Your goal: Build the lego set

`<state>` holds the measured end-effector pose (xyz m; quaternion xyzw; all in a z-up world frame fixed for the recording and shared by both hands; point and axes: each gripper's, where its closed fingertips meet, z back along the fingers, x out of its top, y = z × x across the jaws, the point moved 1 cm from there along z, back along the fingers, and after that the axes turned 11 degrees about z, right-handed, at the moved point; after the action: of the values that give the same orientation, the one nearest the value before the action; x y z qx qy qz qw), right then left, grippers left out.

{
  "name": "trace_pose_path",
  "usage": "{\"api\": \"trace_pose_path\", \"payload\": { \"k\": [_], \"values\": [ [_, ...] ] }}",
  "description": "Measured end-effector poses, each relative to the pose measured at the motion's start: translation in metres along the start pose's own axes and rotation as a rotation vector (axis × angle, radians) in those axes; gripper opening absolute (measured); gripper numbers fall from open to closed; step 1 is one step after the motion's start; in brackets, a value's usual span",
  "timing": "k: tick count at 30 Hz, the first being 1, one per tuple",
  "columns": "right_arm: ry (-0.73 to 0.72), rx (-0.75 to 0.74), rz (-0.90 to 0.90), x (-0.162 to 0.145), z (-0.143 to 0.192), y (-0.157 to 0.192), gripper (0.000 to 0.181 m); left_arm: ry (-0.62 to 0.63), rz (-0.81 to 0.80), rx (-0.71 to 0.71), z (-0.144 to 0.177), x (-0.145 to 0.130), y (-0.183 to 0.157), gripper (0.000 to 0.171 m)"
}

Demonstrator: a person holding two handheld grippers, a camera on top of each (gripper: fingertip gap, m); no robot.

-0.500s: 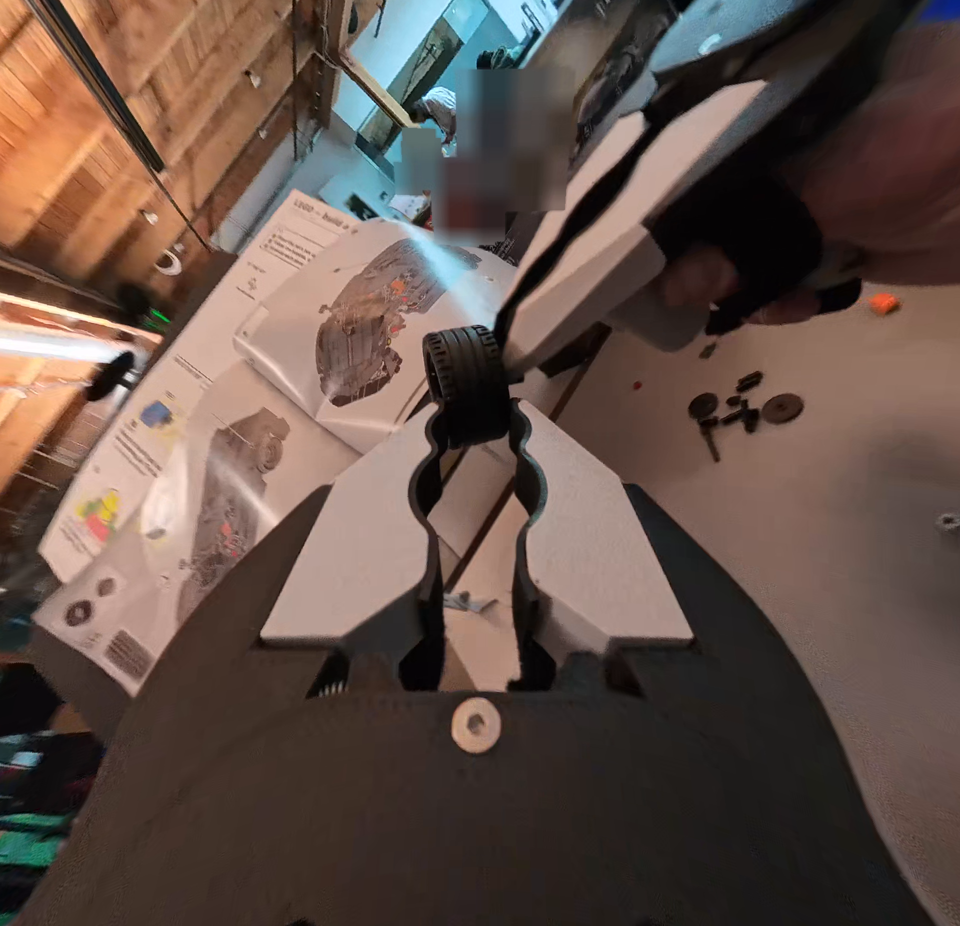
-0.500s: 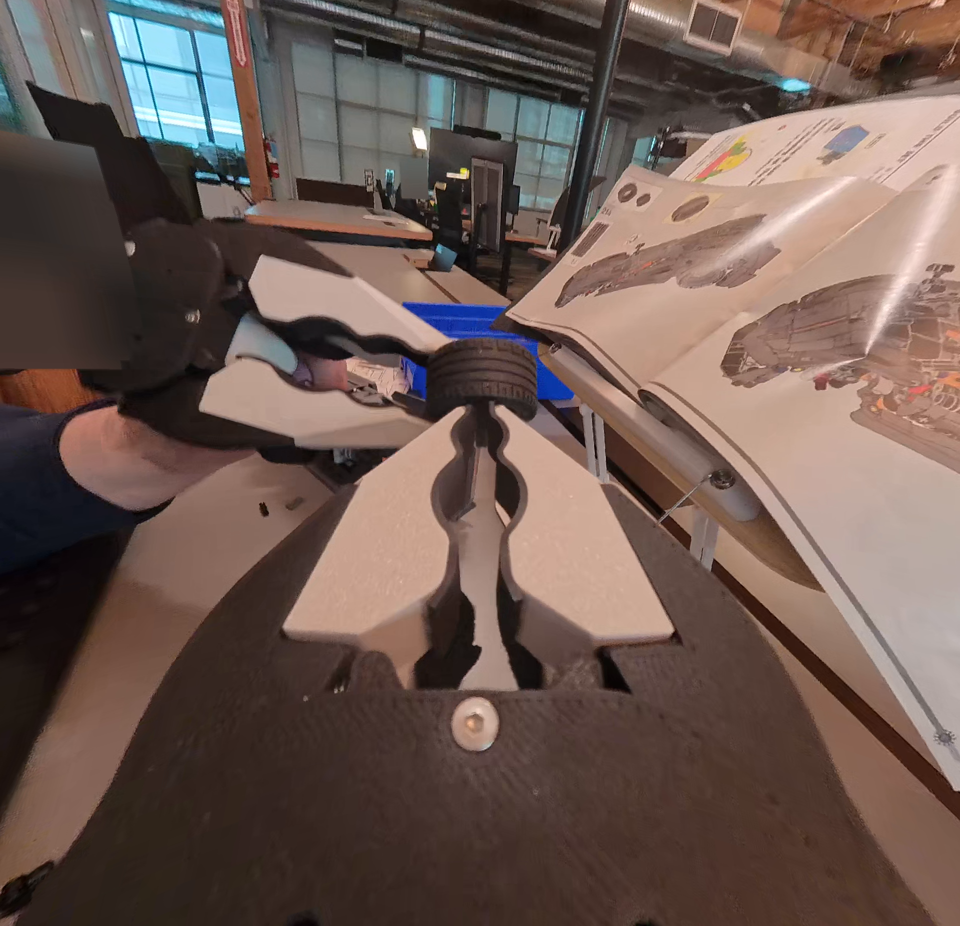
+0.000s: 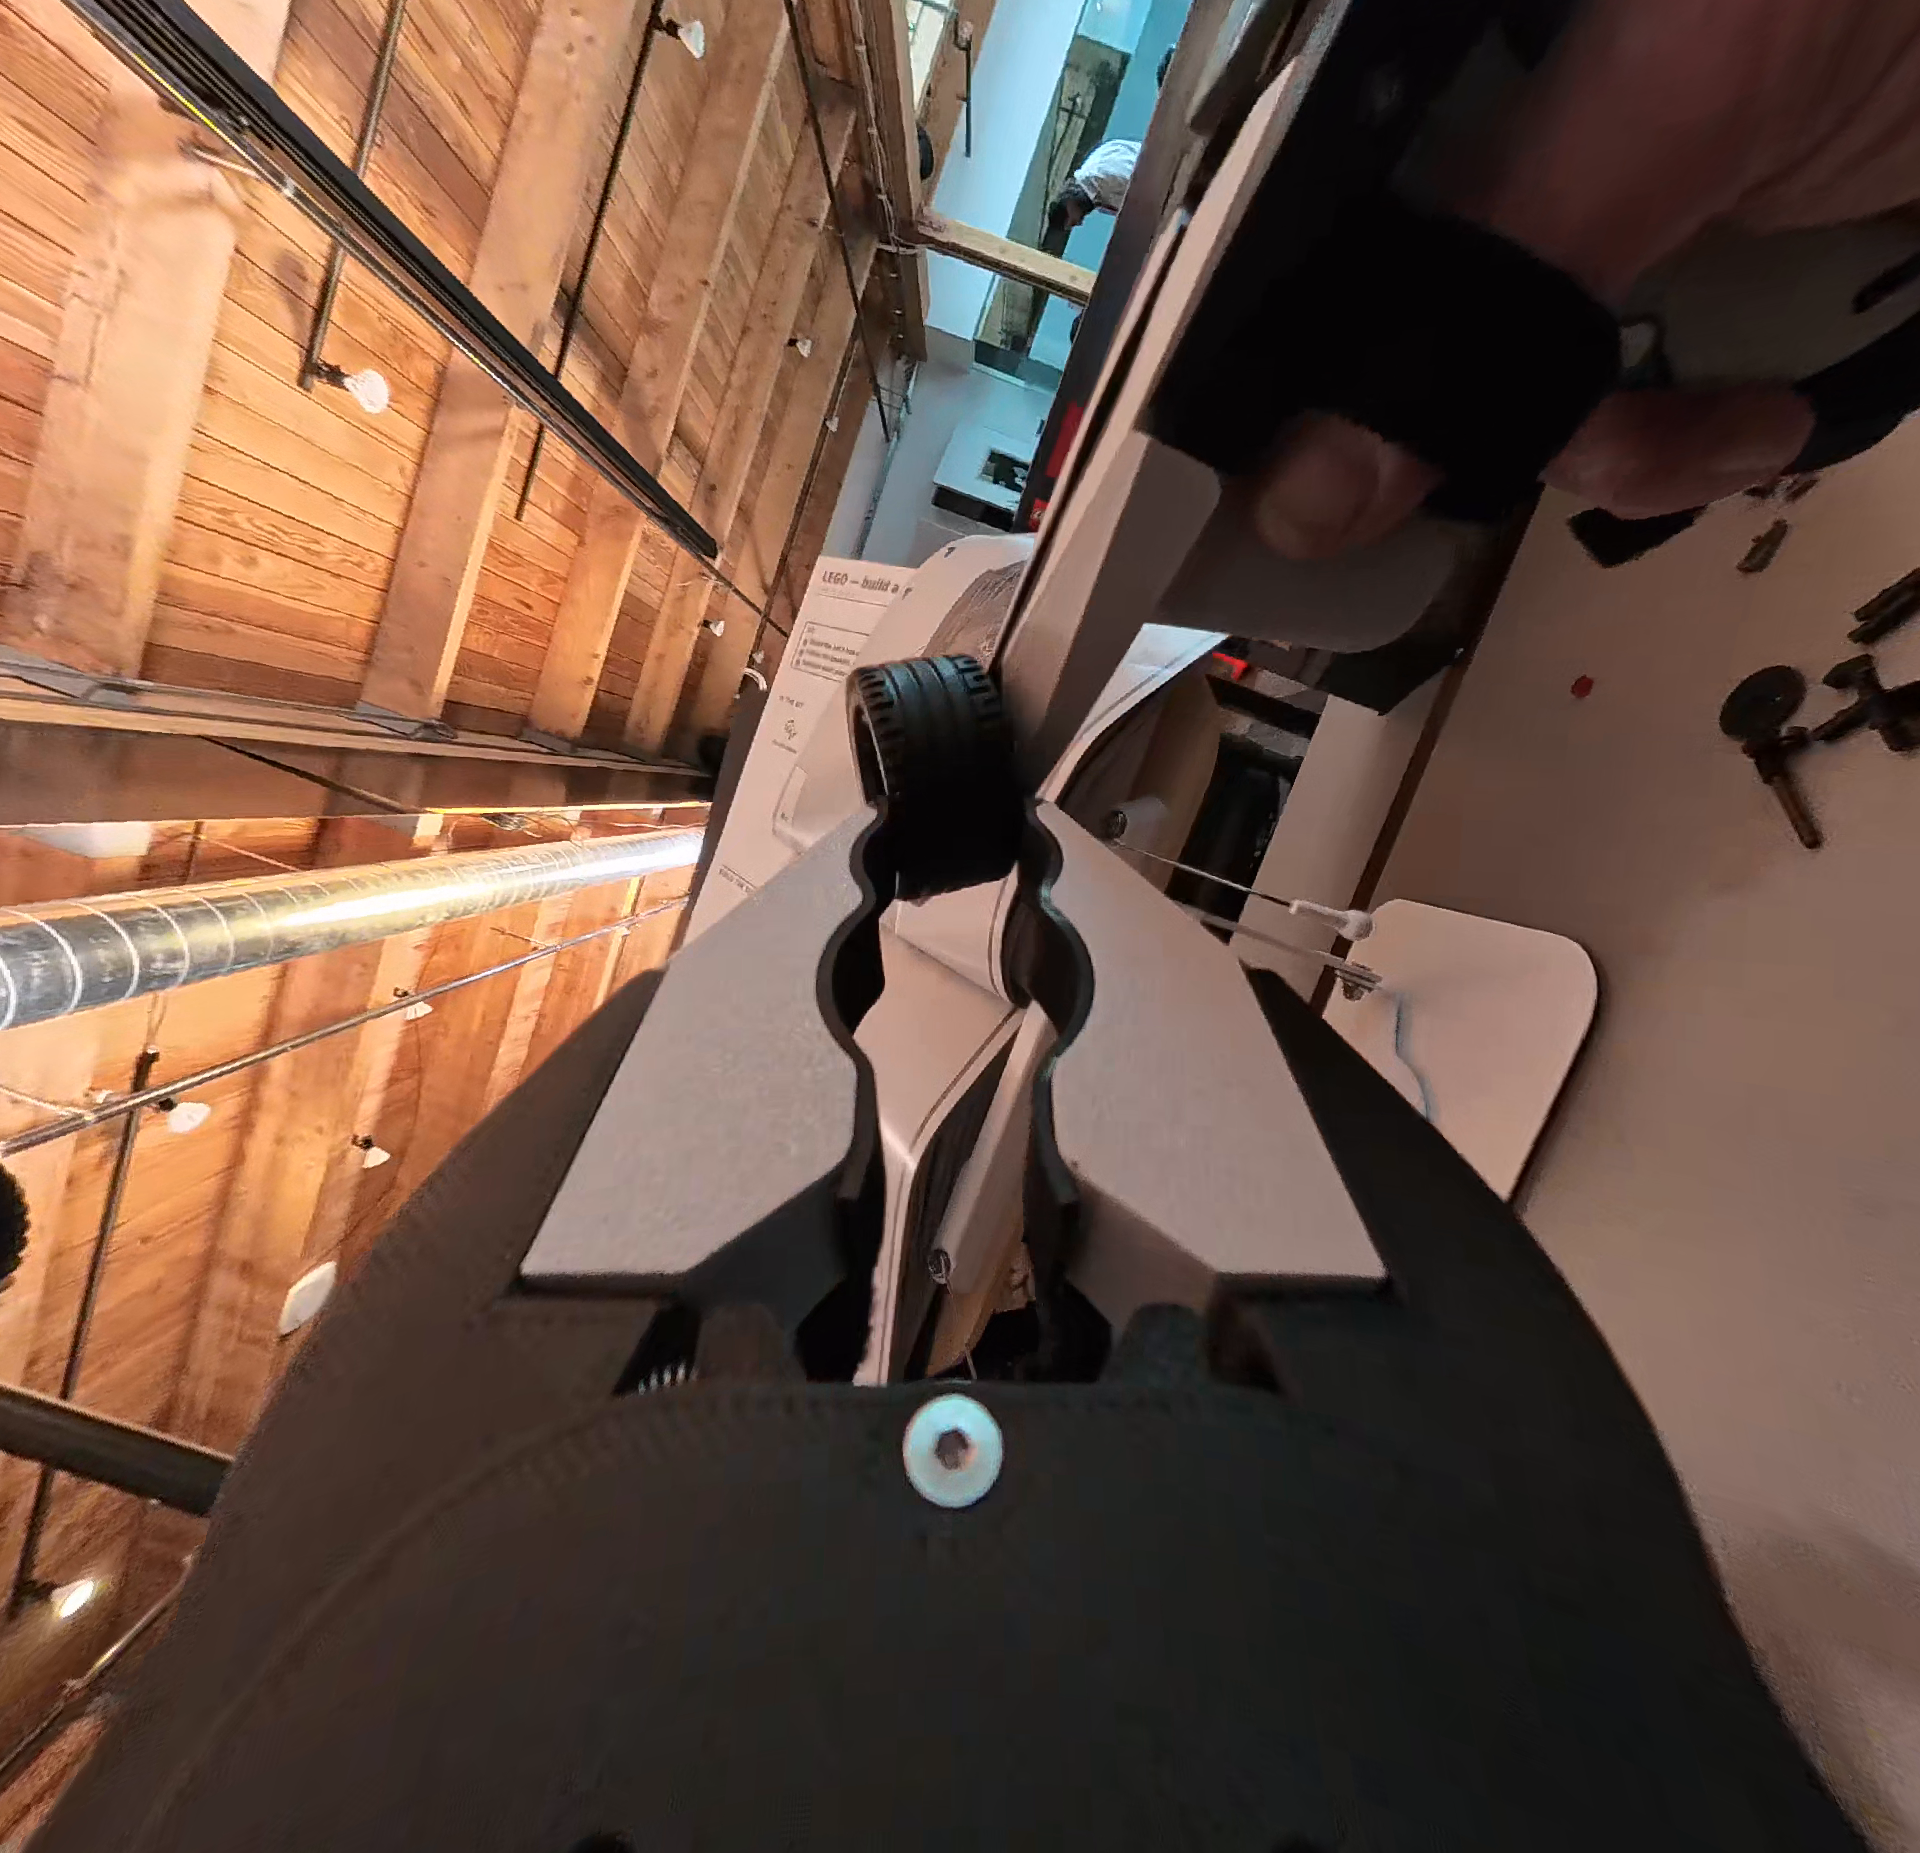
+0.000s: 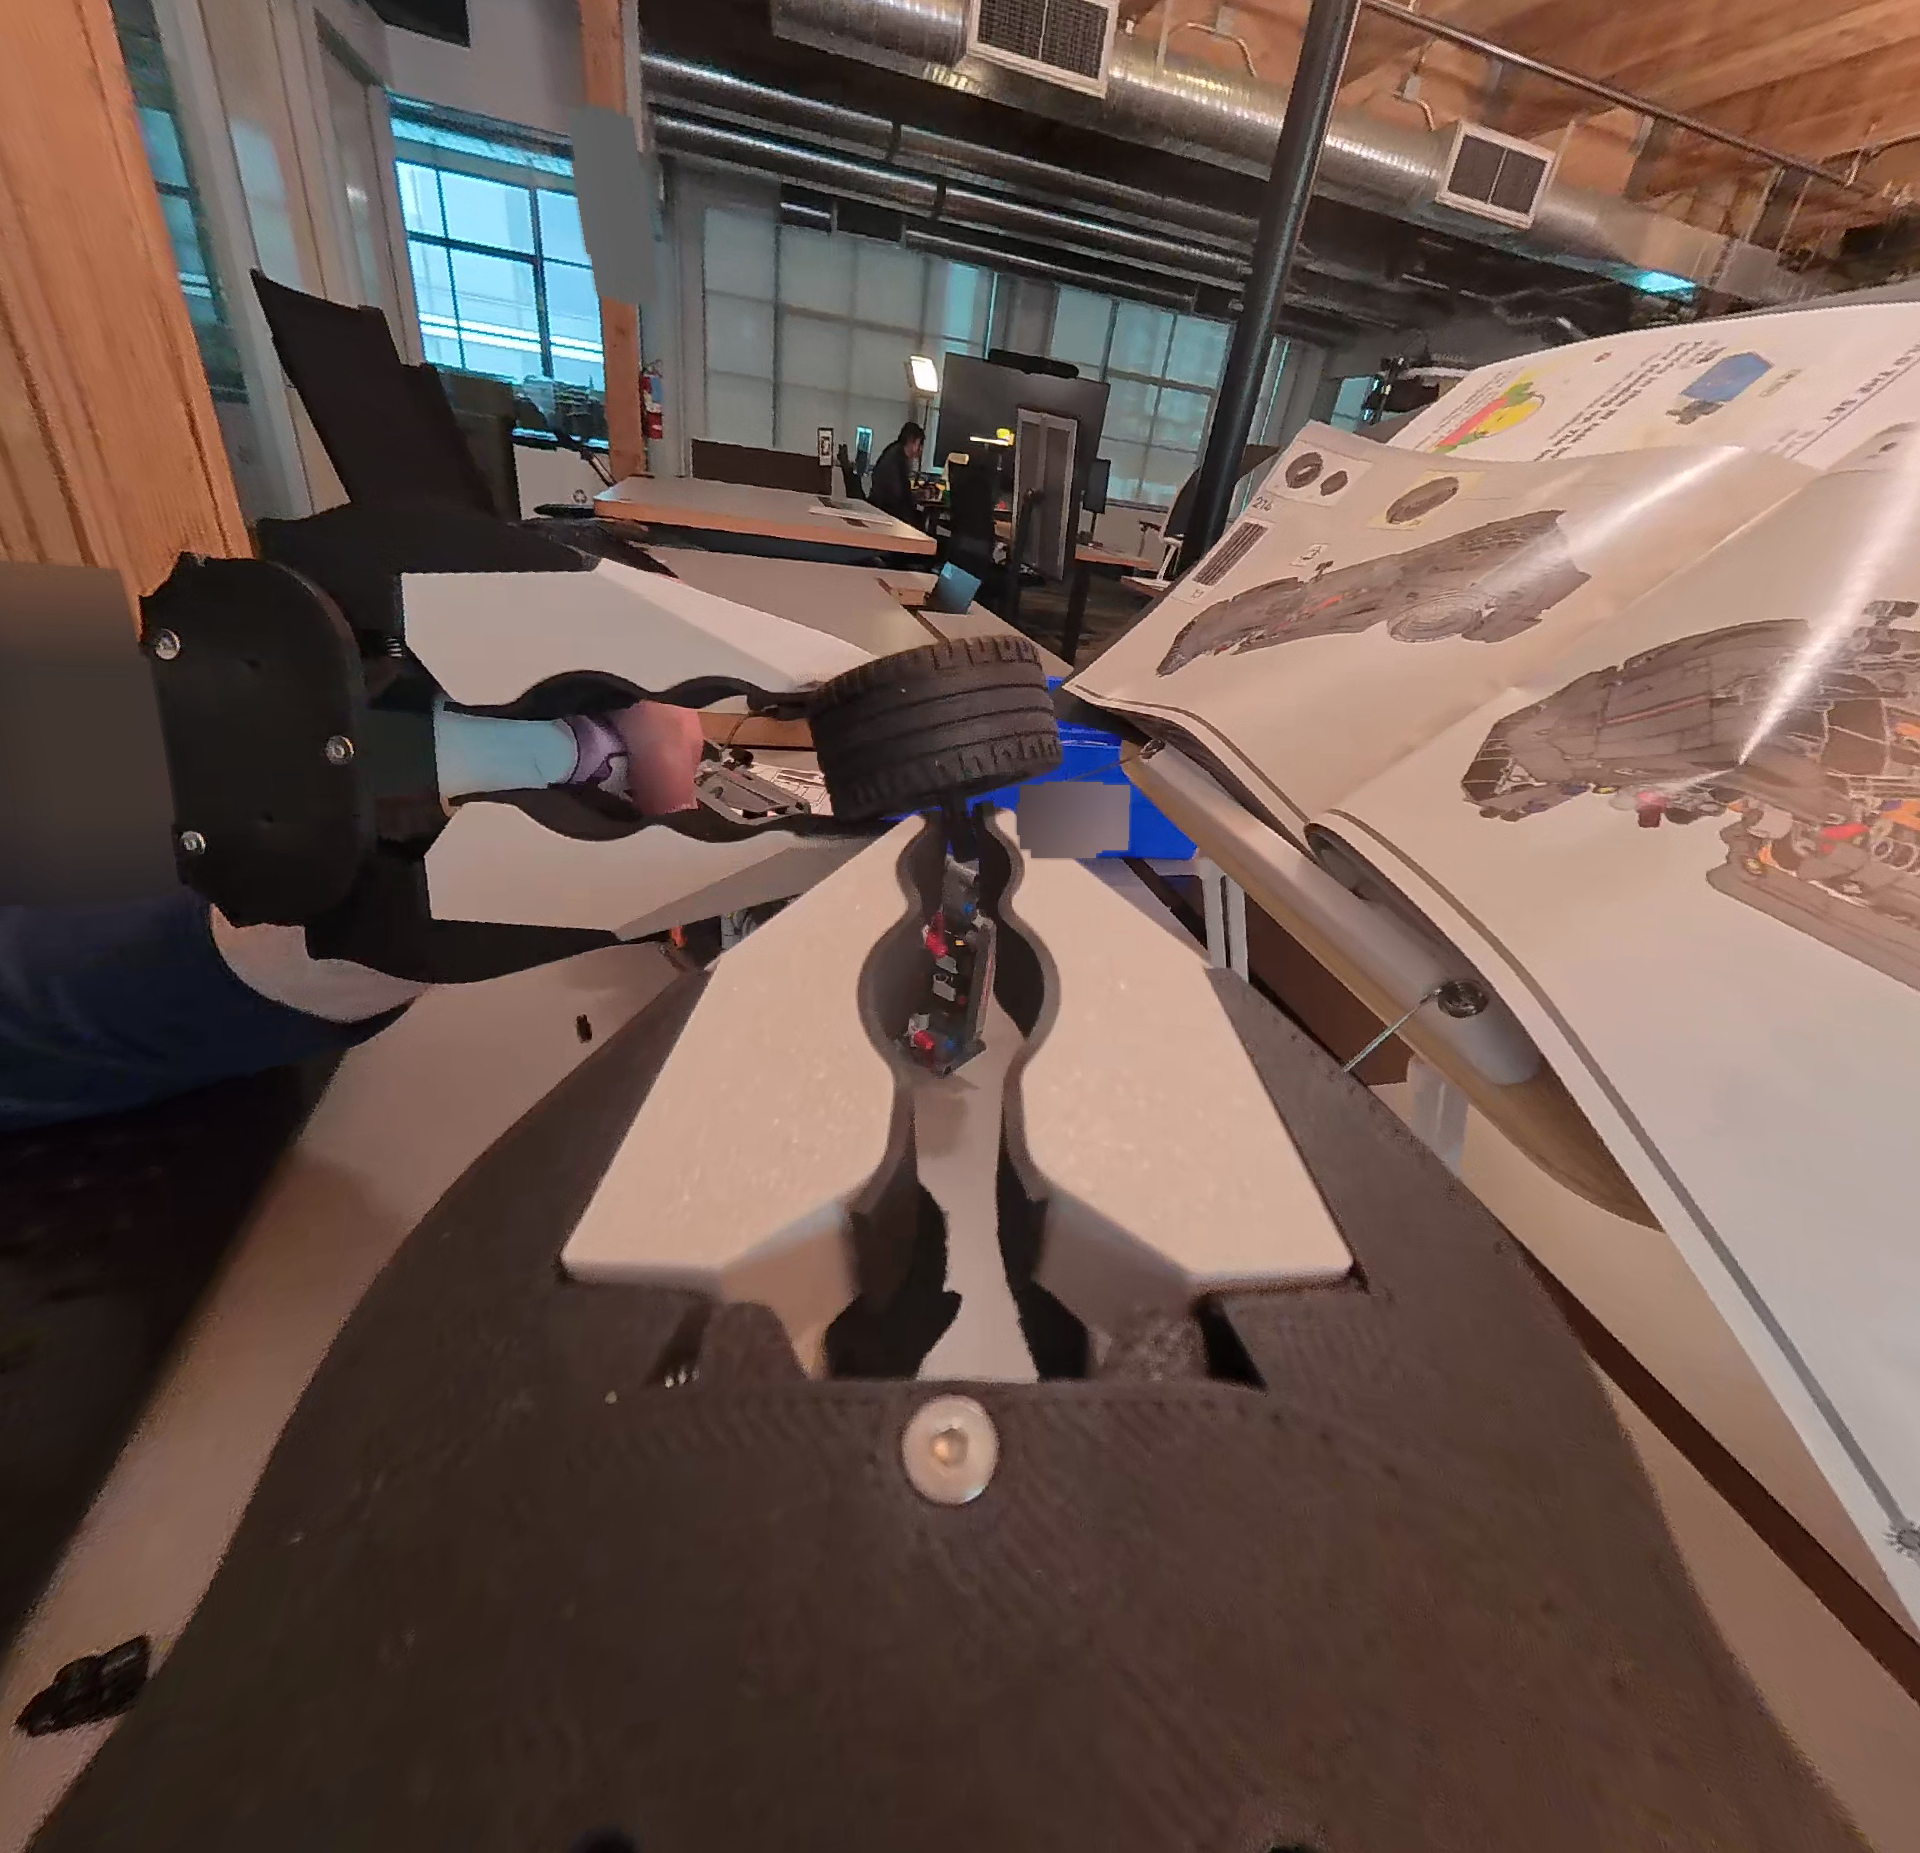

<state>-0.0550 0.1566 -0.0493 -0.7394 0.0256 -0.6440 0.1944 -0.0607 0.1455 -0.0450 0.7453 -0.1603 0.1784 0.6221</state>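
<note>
A black rubber tyre sits clamped between the fingertips of my left gripper, which is shut on it and holds it up in the air. In the right wrist view the tyre lies flat just above my right gripper. The left gripper's fingers reach in from the left. My right gripper is nearly closed on a thin black piece that runs up into the tyre. A small black part with red bits shows in the gap between its fingers. The right gripper's finger touches the tyre's right side.
The open instruction booklet leans on a stand to the right. A blue bin stands behind the tyre. Loose black parts and a tiny red piece lie on the white table. A person's hand grips the right tool. My left and right fingertips are right by each other.
Both grippers have risen and tilted with the tyre still between them. The left view now looks at the wooden ceiling, and the right gripper is much closer to it.
</note>
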Motion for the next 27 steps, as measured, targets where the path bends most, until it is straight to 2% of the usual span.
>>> {"api": "trace_pose_path", "payload": {
  "k": [15,18,22,27],
  "values": [
    [-0.113,0.085,-0.06,0.008,0.004,0.006,0.0,-0.08,0.028,0.002,0.009,0.01,0.005,0.021],
    [-0.151,0.108,-0.063,0.015,0.009,0.008,0.0,-0.118,0.077,-0.001,0.013,0.012,0.01,0.033],
    [-0.176,0.18,-0.048,0.02,0.014,0.018,0.002,-0.205,0.272,-0.128,0.021,0.021,0.013,0.048],
    [-0.164,0.273,-0.039,0.017,0.012,0.033,0.001,-0.274,0.647,-0.448,0.027,0.026,0.006,0.061]
  ]
}}
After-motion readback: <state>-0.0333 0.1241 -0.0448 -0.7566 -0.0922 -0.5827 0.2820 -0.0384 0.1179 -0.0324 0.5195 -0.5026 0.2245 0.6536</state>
